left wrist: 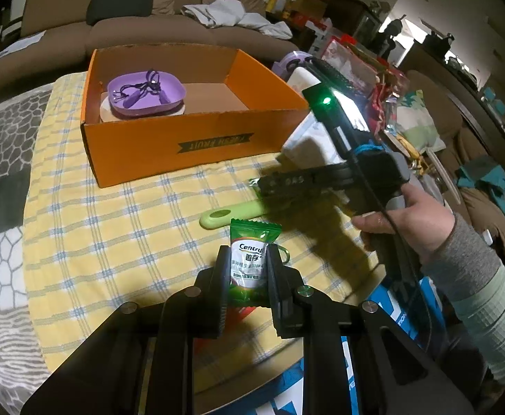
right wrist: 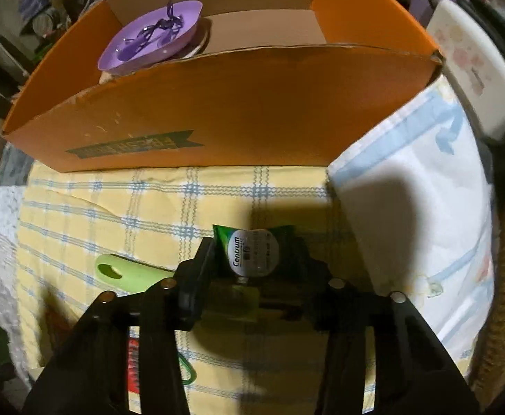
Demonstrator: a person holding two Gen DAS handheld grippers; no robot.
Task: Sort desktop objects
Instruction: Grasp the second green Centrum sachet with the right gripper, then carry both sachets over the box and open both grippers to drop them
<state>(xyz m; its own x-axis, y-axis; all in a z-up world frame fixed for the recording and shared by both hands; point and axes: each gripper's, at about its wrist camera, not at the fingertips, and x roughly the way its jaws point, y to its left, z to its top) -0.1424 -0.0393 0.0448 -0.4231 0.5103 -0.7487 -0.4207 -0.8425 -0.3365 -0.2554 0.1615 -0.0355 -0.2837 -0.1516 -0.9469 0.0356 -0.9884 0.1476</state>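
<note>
Both grippers, left gripper [left wrist: 244,269] and right gripper [right wrist: 252,259], each pinch closed on a green foil Centrum sachet (left sachet [left wrist: 250,256], right sachet [right wrist: 254,252]); carry them level over the near wall of the orange cardboard box [left wrist: 197,145] before releasing.

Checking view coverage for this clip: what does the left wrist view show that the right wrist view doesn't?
Left wrist only: the sofa, the person's right hand, and the left gripper shut on a Centrum sachet.
Right wrist only: the right gripper shut on a second Centrum sachet.
Both: orange box holding a purple dish, and a green handle on the checked cloth.
</note>
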